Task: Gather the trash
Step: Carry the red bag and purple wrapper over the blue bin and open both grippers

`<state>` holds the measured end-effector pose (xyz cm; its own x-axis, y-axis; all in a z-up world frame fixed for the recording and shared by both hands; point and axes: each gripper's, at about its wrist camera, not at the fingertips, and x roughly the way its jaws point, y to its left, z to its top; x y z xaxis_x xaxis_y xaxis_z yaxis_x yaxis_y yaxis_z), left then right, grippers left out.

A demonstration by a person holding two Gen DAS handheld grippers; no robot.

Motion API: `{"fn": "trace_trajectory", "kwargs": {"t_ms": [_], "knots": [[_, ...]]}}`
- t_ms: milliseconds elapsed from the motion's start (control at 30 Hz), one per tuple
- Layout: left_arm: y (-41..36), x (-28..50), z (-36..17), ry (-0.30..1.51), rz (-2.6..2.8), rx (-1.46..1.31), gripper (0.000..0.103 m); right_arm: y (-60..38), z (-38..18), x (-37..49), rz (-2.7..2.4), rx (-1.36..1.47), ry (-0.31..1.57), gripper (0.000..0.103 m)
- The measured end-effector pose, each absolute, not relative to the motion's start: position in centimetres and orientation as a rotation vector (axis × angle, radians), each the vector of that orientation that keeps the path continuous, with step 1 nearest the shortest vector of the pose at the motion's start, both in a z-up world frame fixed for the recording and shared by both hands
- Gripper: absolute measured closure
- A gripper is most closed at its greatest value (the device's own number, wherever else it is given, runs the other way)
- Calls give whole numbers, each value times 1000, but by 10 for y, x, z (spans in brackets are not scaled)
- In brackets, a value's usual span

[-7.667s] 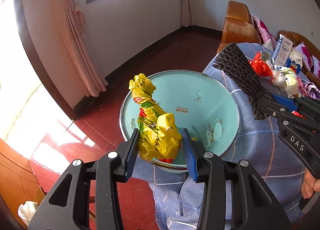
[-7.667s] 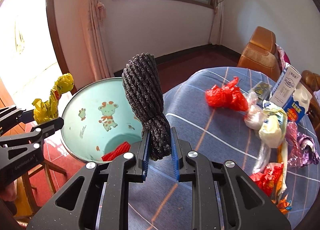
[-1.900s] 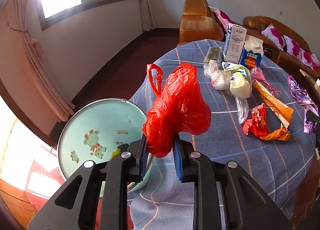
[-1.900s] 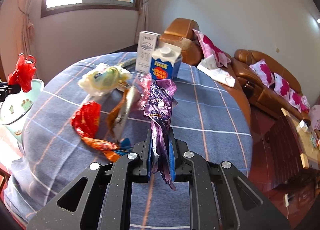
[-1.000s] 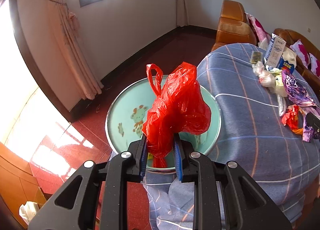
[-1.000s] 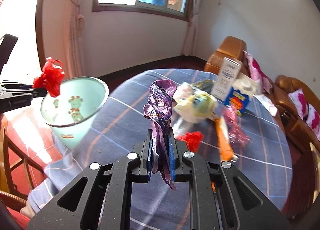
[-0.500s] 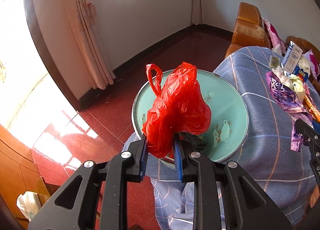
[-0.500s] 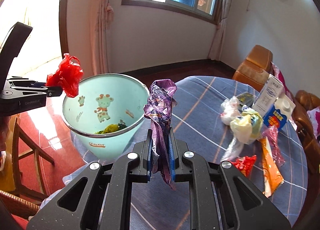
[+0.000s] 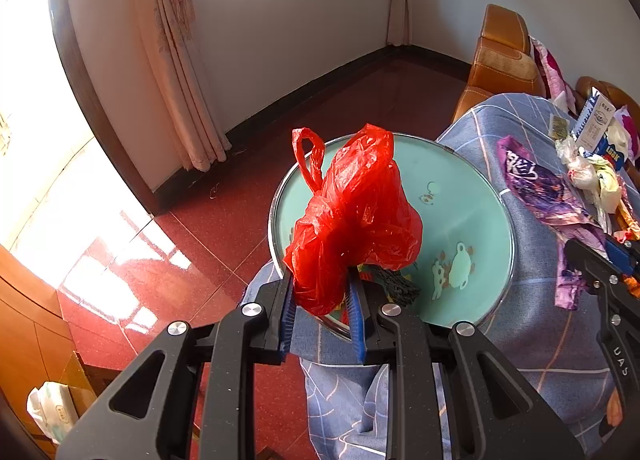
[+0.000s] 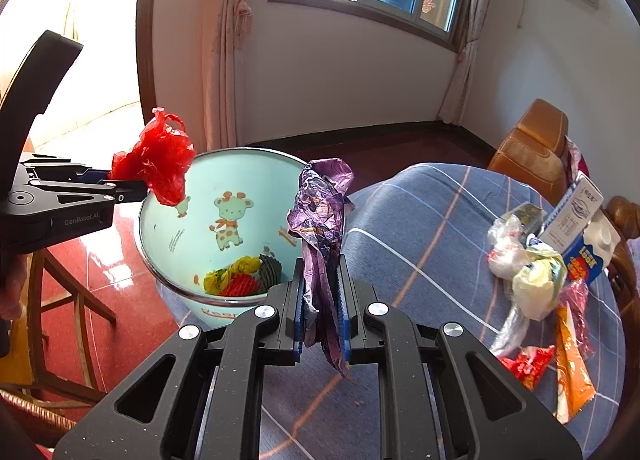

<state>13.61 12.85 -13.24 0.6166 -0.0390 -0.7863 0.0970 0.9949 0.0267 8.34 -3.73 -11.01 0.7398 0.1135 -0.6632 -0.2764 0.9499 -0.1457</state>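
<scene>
Both grippers have swung toward the pale green cartoon-printed bin [image 10: 224, 219]: left gripper [image 9: 322, 314] clamps a crumpled red plastic bag [image 9: 354, 215] over its rim, right gripper [image 10: 320, 316] pinches a purple foil wrapper [image 10: 322, 219] beside it. Three scraps lie inside; several wrappers remain on the blue checked tablecloth [image 10: 420, 236].

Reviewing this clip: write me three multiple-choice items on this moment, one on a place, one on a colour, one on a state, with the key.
1. Where is the red plastic bag?
A. Over the bin's rim
B. Flat on the table
C. On the floor

2. What colour is the wrapper in the right gripper?
A. Green
B. Purple
C. White

3. How is the left gripper?
A. Open, empty
B. Shut on the bag
C. Out of view

Key: 1 A, it hangs above the mint bin's edge; 2 B, crumpled purple foil; 3 B, both pads pinch the bag.
</scene>
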Motion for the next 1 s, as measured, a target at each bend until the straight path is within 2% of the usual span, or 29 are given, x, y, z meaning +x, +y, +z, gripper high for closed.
{"fn": "trace_trajectory", "kwargs": {"t_ms": [733,933,1000], "knots": [[119,169,-171,1001,-107,91,80,-12,-144,139,266,-236,790,88],[117,174,-176,1013,-95,109,73,-7,-153,147,284,-242,808,82],[116,174,-176,1009,-91,120,68,-7,-155,149,285,-237,812,75]]}}
